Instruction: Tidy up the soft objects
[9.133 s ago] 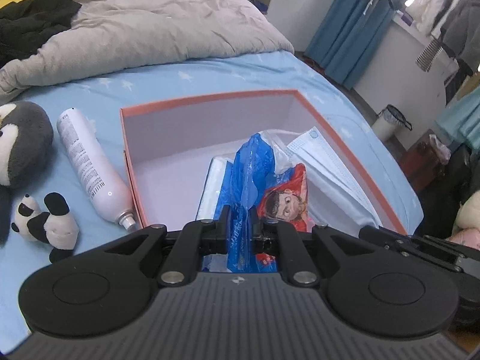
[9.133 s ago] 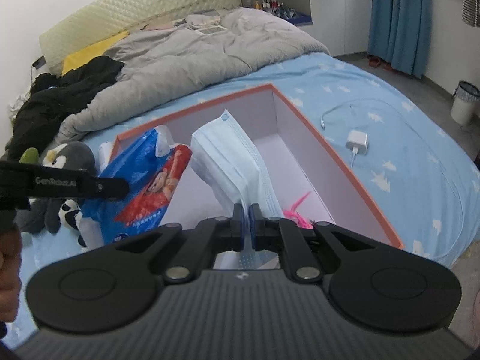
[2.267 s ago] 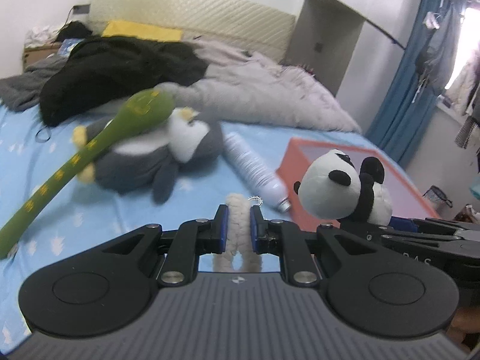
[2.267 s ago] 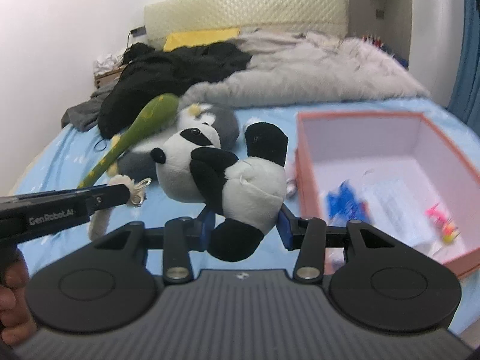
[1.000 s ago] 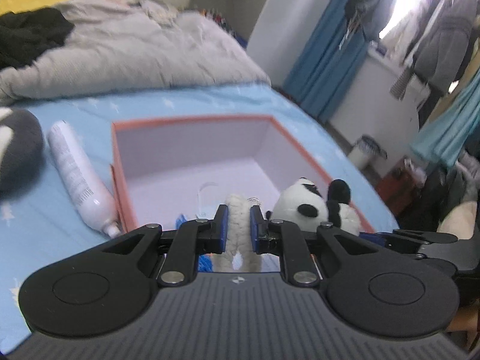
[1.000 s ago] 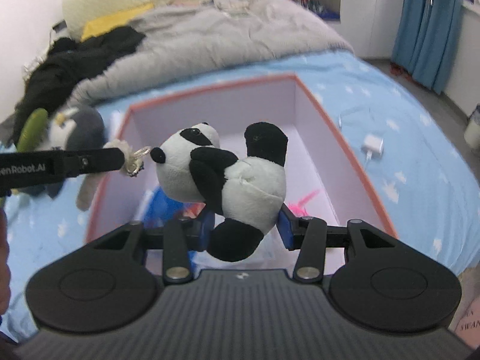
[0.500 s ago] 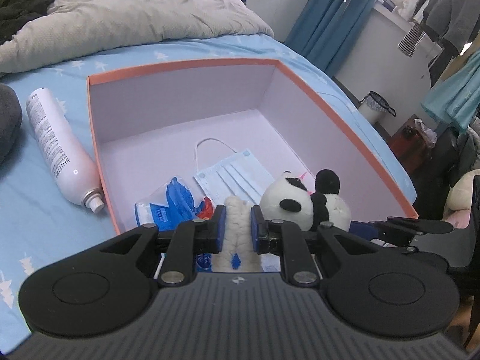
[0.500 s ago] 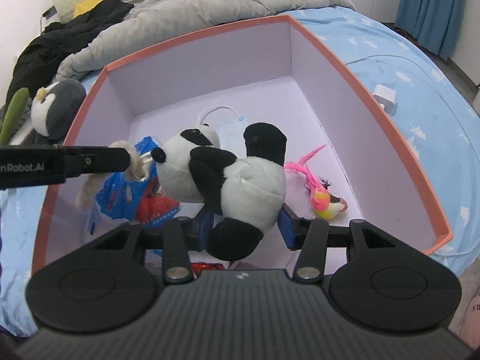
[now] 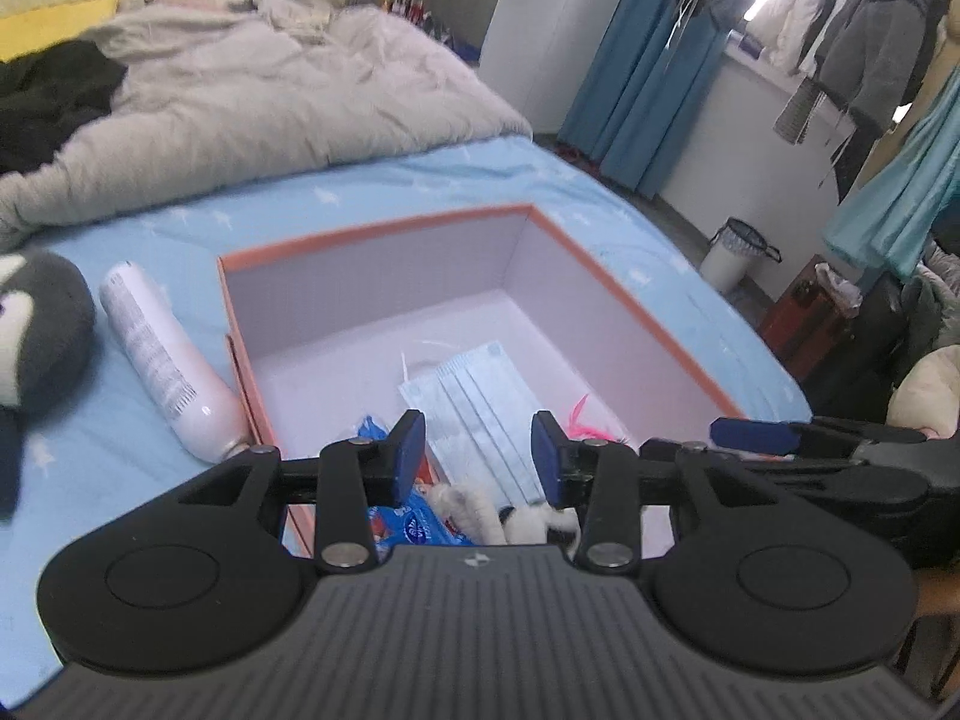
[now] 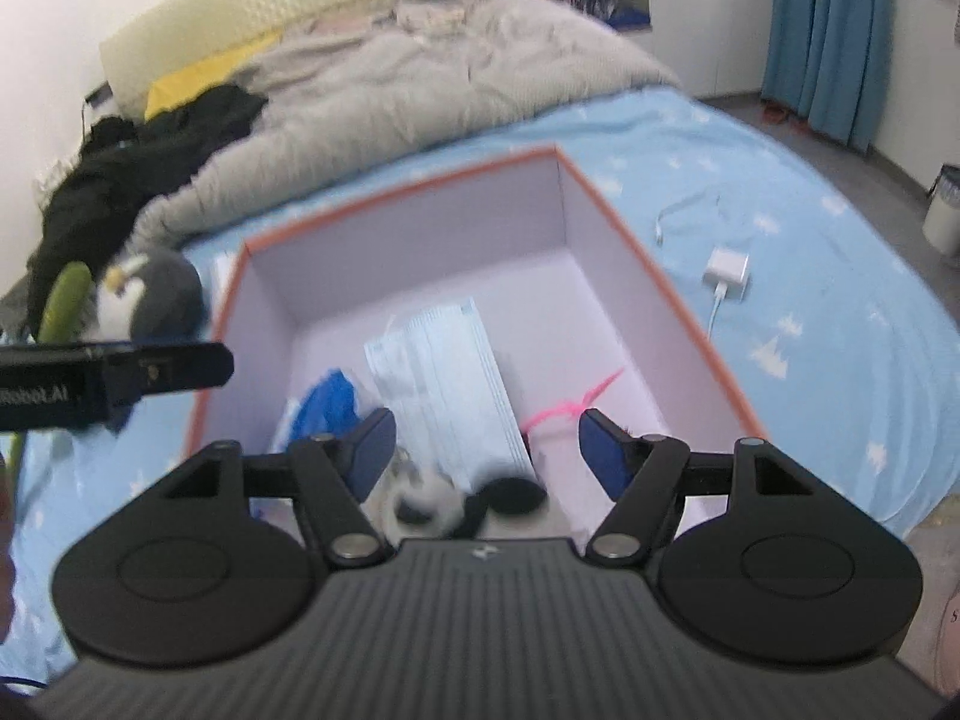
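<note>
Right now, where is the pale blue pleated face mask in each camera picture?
Left wrist view: the pale blue pleated face mask lies on the box floor, just beyond the open blue pads, centre of picture.
Right wrist view: the face mask lies on the box floor, centre, left of the pink feathery toy.
Shared landmark: the orange-rimmed box with pale lilac walls.

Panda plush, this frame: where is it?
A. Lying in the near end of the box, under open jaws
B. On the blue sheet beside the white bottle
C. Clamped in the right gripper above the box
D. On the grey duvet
A. The panda plush lies low in the box, with the right gripper open above it and its pads clear of it.
</note>
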`<move>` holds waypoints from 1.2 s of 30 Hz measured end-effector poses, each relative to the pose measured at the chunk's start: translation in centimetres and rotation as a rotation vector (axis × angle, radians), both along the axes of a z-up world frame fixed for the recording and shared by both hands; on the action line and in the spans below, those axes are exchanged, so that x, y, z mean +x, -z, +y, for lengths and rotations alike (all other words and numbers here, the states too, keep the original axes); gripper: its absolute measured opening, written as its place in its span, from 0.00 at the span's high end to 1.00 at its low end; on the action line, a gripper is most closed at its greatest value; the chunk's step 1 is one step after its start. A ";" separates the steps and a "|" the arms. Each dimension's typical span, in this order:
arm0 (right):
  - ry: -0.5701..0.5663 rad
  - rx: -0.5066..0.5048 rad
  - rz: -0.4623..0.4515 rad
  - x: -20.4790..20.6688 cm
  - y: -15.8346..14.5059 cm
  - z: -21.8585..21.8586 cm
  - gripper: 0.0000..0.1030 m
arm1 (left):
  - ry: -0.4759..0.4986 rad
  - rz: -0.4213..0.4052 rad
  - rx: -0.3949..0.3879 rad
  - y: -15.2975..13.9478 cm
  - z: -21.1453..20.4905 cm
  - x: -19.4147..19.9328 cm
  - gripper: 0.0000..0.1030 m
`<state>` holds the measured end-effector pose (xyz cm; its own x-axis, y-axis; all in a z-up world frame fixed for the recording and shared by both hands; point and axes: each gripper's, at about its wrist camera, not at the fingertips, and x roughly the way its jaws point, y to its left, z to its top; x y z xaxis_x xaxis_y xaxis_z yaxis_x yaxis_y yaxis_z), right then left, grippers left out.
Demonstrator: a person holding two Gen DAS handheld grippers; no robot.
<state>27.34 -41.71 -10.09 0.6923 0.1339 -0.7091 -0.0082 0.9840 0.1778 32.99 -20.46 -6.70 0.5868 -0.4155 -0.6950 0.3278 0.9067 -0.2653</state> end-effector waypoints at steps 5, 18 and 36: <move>0.002 -0.005 -0.082 -2.4 -4.2 0.9 0.32 | -0.004 -0.064 -0.022 -3.9 1.7 -3.0 0.57; -0.026 -0.006 -0.263 -10.3 -11.3 4.5 0.32 | -0.009 -0.199 -0.051 -11.4 6.1 -12.5 0.56; 0.007 0.002 -0.319 -18.2 -10.1 6.7 0.32 | -0.052 -0.268 -0.039 -13.0 8.8 -22.1 0.53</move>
